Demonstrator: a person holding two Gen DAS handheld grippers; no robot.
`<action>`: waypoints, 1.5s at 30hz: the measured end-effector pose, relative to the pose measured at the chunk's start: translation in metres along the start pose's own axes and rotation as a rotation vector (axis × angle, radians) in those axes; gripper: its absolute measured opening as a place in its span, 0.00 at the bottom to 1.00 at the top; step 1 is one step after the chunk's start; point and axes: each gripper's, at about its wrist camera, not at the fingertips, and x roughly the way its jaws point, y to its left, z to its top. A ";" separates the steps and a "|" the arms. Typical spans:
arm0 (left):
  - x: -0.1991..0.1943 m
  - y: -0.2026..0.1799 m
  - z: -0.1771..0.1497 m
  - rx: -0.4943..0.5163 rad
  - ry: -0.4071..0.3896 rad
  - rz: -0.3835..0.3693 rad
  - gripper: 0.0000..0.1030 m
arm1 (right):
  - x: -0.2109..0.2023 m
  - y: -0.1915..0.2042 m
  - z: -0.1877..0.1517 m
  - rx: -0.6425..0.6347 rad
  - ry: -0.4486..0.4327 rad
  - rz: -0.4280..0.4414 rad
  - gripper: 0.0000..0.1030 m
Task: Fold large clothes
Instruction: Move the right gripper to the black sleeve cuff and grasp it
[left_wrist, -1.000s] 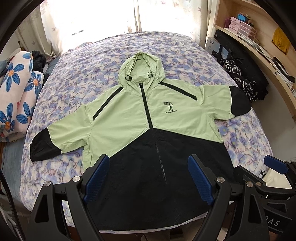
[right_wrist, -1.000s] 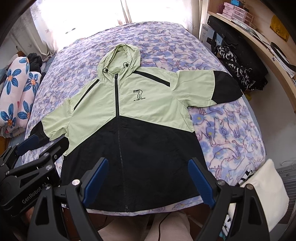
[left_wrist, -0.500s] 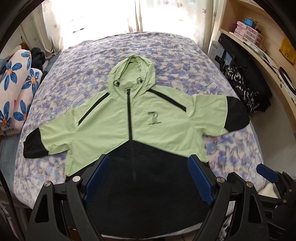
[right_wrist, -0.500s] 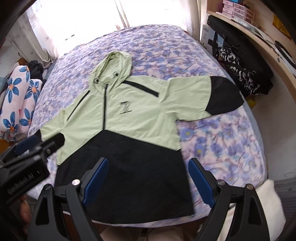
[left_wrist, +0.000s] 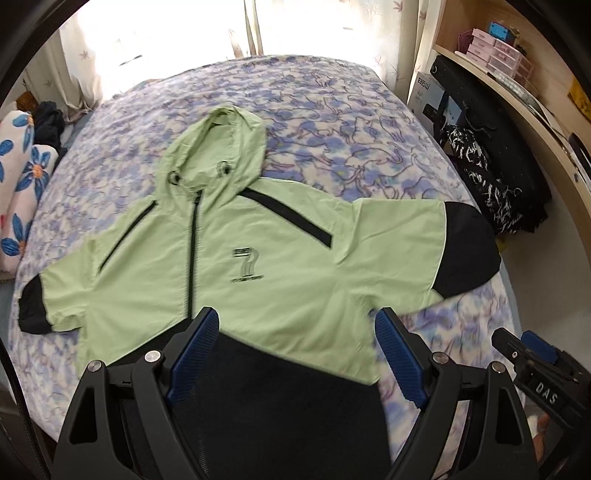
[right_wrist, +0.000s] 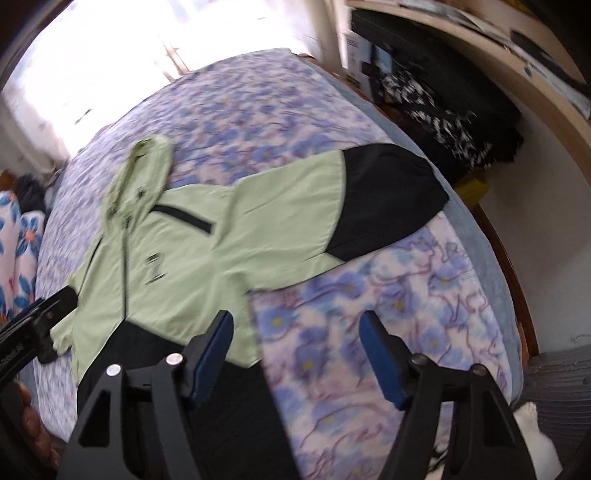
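Reaching over the bed's near edge, I keep my left tool wide open and my right tool, its jaws just narrowed with nothing between them, above the flat-spread pale-green-and-black hooded nylon jacket so its hem corners are graspable.

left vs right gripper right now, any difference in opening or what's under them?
The left gripper stands wide open above the jacket, over the seam where green meets black. The right gripper is narrower, its jaws having just been closing, and hangs over the jacket's side edge and the bare bedspread. The left view is fairly sharp; the right view is blurred. Both point down at the bed and hold nothing.
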 end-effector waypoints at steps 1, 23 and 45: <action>0.009 -0.005 0.005 -0.005 0.004 -0.003 0.83 | 0.006 -0.008 0.006 0.016 0.000 0.000 0.68; 0.123 -0.047 0.042 -0.067 0.027 -0.018 0.83 | 0.181 -0.176 0.075 0.394 0.085 0.079 0.55; 0.100 0.043 0.017 -0.215 0.049 0.010 0.83 | 0.081 -0.077 0.117 0.091 -0.247 0.235 0.03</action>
